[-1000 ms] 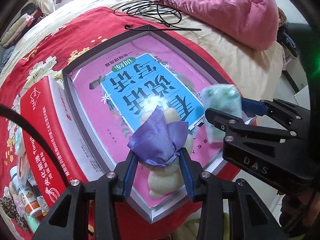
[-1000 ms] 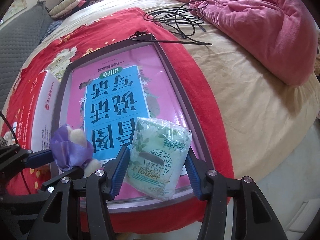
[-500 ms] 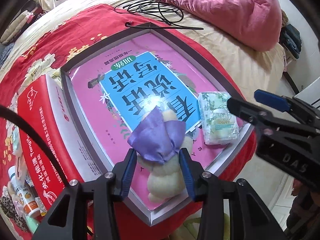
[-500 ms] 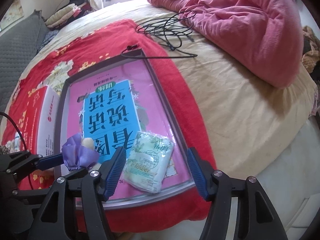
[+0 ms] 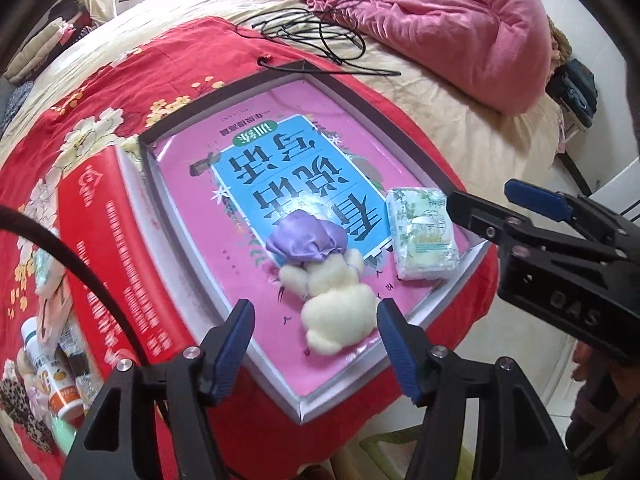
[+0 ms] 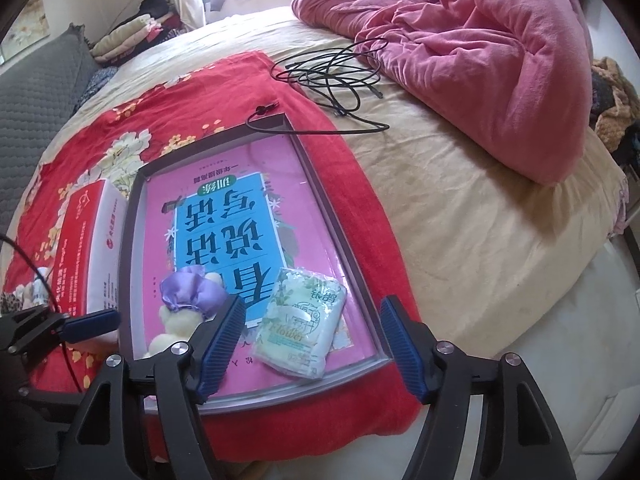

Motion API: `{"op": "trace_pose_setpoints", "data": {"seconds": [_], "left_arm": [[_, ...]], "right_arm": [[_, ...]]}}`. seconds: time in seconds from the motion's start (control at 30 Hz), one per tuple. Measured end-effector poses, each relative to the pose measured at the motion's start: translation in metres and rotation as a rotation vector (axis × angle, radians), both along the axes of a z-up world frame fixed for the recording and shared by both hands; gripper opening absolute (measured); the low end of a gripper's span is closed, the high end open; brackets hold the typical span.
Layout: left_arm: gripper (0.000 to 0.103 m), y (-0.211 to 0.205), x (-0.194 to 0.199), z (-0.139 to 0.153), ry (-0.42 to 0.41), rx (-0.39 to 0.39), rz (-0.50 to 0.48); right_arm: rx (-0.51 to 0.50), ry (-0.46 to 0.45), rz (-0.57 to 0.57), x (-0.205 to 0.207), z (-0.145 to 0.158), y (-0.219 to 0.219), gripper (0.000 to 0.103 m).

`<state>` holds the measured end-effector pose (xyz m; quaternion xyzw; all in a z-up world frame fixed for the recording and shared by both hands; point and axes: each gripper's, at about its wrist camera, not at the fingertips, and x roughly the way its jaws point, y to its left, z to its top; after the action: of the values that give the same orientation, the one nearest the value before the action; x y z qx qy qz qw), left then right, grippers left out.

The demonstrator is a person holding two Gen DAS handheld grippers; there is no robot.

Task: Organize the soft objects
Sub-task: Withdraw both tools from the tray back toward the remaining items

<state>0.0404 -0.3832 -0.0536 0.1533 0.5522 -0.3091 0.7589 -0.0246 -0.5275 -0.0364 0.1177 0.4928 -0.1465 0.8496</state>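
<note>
A cream plush toy with a purple satin bonnet (image 5: 320, 272) (image 6: 188, 300) lies in a shallow grey-rimmed box (image 5: 400, 128) (image 6: 344, 248), on a pink and blue book. Beside it lies a green-white tissue pack (image 5: 422, 236) (image 6: 300, 324). My left gripper (image 5: 316, 336) hangs just above the plush; its jaws are opening and its pads do not touch the toy. My right gripper (image 6: 312, 340) hovers over the tissue pack with its jaws opening, the pack lying free below them. The right gripper (image 5: 500, 204) also shows in the left wrist view, at the right.
The box rests on a red flowered blanket (image 6: 180, 92) on a bed. A red carton (image 5: 100, 240) stands to its left, with small bottles (image 5: 60, 384) beyond. Black cables (image 6: 340, 76) and a pink quilt (image 6: 500, 60) lie farther back. The bed edge drops off at the right.
Both grippers let go and opened wider. The plush dropped flat into the box from the left gripper. The tissue pack now lies in the box, and the right gripper has risen off it.
</note>
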Motion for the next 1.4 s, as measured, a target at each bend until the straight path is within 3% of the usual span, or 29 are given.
{"op": "trace_pose_setpoints", "data": {"seconds": [0.63,1.4], "left_arm": [[0.074,0.083,-0.029,0.060,-0.053,-0.114,0.105],[0.078,0.219,-0.021,0.092,-0.118,-0.182,0.334]], "right_arm": [[-0.054,-0.044,0.040,-0.002,0.031,0.051,0.073],[-0.140,-0.118,0.197,0.014,0.082,0.155,0.073]]}}
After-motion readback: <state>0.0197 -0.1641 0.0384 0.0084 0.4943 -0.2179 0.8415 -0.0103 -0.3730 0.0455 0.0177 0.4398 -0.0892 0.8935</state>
